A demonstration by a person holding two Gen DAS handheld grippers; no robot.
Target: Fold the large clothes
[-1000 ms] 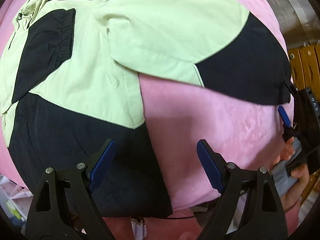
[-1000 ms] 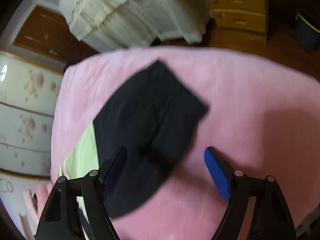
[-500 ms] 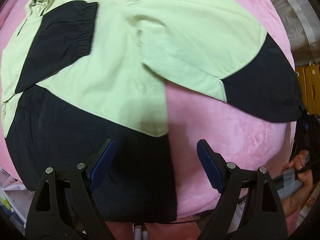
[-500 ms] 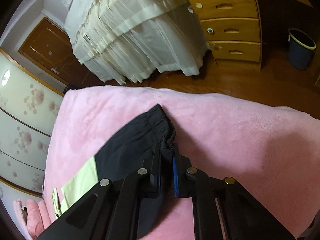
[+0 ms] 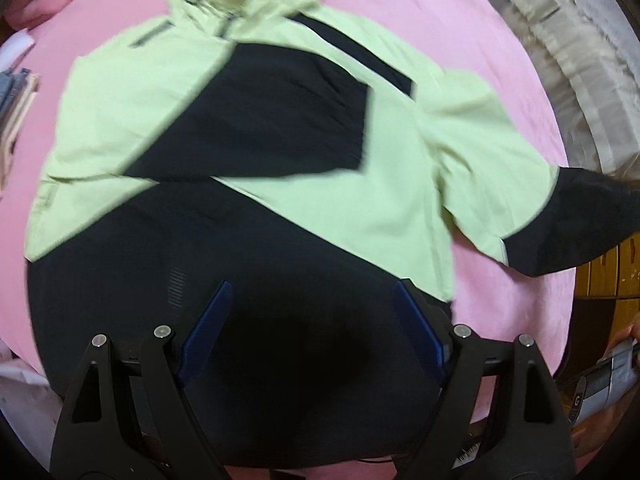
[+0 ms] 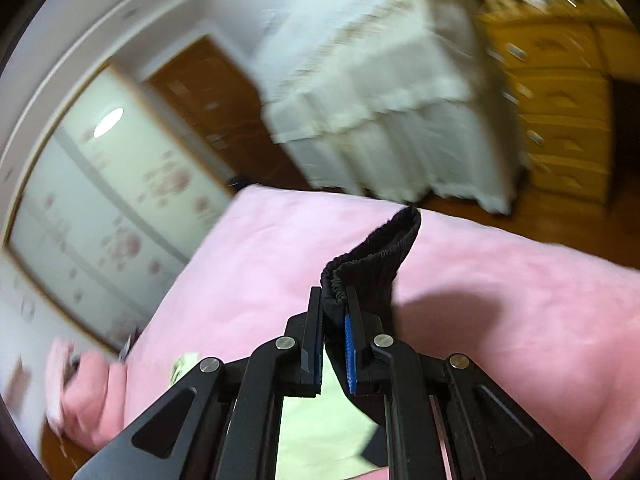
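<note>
The right gripper (image 6: 334,320) pinches the black elastic cuff (image 6: 374,264) of a lime-and-black jacket (image 5: 248,168) at frame centre; the left gripper (image 5: 312,320), jaws wide, hovers over its dark hem. The jacket sprawls across a pink blanket (image 6: 500,300); white curtains (image 6: 380,80) and wooden drawers (image 6: 560,92) fill the upper right.

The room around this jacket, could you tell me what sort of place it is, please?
Most likely a home bedroom: the jacket lies on a pink blanket like a bed's, beside a wooden chest of drawers and a floral-panelled wardrobe door.
</note>
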